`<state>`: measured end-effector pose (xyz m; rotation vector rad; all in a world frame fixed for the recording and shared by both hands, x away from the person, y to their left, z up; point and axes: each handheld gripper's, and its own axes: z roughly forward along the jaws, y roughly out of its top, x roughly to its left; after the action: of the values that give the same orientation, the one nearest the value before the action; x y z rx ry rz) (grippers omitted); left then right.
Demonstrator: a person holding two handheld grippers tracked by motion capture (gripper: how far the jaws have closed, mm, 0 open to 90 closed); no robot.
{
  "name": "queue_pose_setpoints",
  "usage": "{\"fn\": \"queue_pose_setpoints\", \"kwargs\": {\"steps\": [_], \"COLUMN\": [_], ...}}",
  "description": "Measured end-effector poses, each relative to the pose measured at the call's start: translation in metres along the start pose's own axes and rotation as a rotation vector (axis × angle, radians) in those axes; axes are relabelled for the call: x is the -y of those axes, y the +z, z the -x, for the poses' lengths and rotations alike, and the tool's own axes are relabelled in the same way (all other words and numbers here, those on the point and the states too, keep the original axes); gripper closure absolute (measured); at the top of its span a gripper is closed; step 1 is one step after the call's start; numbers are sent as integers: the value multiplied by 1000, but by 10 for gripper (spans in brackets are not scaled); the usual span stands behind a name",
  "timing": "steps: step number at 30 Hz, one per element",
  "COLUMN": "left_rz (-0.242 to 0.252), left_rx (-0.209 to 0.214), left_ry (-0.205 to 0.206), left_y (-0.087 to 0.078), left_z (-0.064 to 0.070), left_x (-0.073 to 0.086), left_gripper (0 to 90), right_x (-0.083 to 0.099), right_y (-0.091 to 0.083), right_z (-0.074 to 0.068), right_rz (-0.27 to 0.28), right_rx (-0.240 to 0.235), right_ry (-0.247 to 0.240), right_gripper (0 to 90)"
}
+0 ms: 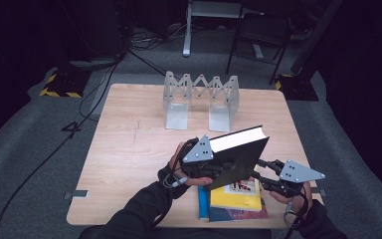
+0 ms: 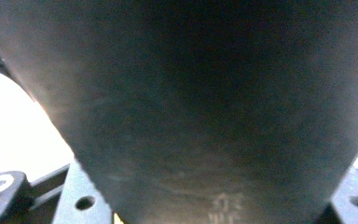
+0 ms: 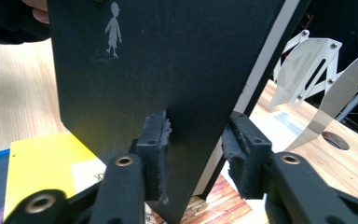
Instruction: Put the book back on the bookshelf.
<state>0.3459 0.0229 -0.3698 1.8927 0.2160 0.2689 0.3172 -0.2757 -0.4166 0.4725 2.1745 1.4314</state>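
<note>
A black hardcover book [image 1: 238,154] hangs tilted above the table, white page edge up. My left gripper [image 1: 219,172] is shut on its left part, and in the left gripper view the dark cover [image 2: 191,107] sits right against the camera. My right gripper [image 1: 261,172] is at the book's lower right corner. In the right gripper view its jaws [image 3: 193,140] clamp that corner: one pad [image 3: 156,135] presses the cover [image 3: 168,60] with a small white figure, and the other sits behind the page edge.
Under the black book lies a yellow book [image 1: 236,194] on a blue one [image 1: 204,204] at the wooden table's [image 1: 129,149] front edge. A metal accordion book rack [image 1: 201,92] stands at the table's back. A chair and cables are on the floor beyond.
</note>
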Motion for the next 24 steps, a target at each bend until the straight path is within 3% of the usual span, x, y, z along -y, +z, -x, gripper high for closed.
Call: {"fn": "queue_pose_setpoints", "kwargs": {"steps": [3,7,15,24], "left_rz": [5,18,27,22], "left_rx": [3,2,-95,-184], "left_ry": [-2,1,-7,-19], "left_y": [0,-2,-12,-23], "left_z": [1,0,-11,-27], "left_x": [-2,-4,-7,-4], "left_gripper": [495,510,521,526], "right_x": [2,12,28,34], "right_y": [-1,-5,-13,-12], "right_z": [0,6,28,33], "right_rz": [-34,-96,-120,-152], "right_rx": [5,24,81,94], "right_ry": [-6,-10,75,82], "right_gripper": [441,402,384,382]}}
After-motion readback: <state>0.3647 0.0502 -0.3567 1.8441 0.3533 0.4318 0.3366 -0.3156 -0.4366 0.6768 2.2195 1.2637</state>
